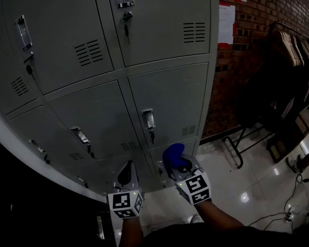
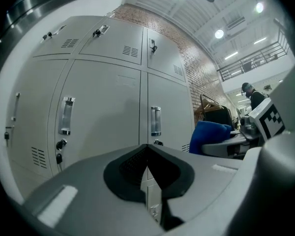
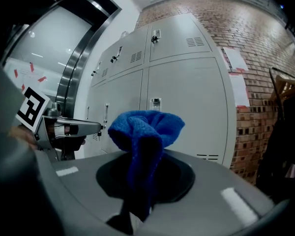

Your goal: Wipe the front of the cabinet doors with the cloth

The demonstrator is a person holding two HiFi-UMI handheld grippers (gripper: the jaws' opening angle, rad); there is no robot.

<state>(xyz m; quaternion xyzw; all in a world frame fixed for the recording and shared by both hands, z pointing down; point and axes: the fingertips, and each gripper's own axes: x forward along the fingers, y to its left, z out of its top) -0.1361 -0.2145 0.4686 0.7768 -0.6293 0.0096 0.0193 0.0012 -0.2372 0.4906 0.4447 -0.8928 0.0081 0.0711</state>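
Observation:
Grey metal cabinet doors [image 1: 165, 107] with handles and vents fill the head view, and also show ahead in the left gripper view [image 2: 108, 112] and the right gripper view [image 3: 187, 97]. My right gripper [image 1: 174, 156] is shut on a bunched blue cloth [image 3: 145, 129], which sticks out past the jaws and hangs a short way off the lower doors. The cloth [image 2: 209, 134] also shows at the right of the left gripper view. My left gripper [image 1: 126, 175] is beside it, shut with nothing in it, its jaws meeting at the tip [image 2: 147, 156].
A brick wall [image 1: 257, 30] with papers pinned on it stands right of the cabinet. A dark rack with hangers [image 1: 278, 91] sits on the glossy floor [image 1: 247, 189] to the right. Cables lie at the far right floor.

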